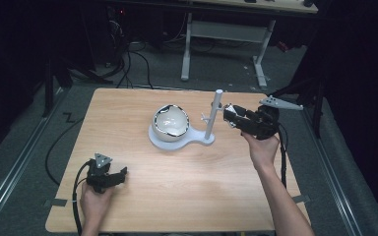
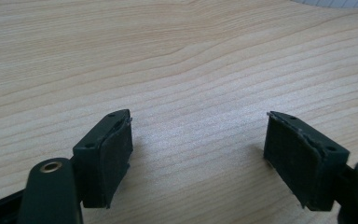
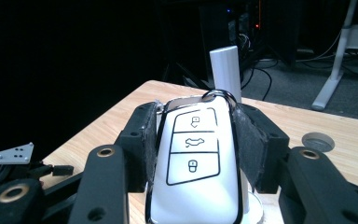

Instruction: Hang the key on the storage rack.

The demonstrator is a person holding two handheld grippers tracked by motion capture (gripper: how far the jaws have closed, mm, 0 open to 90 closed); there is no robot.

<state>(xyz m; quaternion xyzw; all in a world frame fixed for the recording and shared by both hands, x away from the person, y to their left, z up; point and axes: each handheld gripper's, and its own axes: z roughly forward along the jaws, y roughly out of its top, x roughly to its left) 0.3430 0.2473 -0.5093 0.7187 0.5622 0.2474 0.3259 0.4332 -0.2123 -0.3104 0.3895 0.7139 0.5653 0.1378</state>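
Note:
My right gripper [image 3: 195, 135] is shut on a white car key fob [image 3: 193, 163] with three black-outlined buttons and a metal ring at its top. In the high view the right gripper [image 1: 231, 115] holds the fob [image 1: 229, 110] just right of a white upright post [image 1: 213, 115], close to its short side pegs. The post stands on a white base that also carries a white bowl [image 1: 170, 121]. The post [image 3: 224, 65] rises right behind the fob in the right gripper view. My left gripper [image 1: 120, 175] rests low over the table's front left, open, its pads [image 2: 116, 154] wide apart over bare wood.
The wooden table [image 1: 177, 196] has a round cable hole [image 3: 318, 141] near its far corner. Beyond the far edge are a dark floor with cables [image 1: 133, 59] and a white desk frame [image 1: 226, 34]. Metal rails [image 1: 10, 187] run along both sides of the table.

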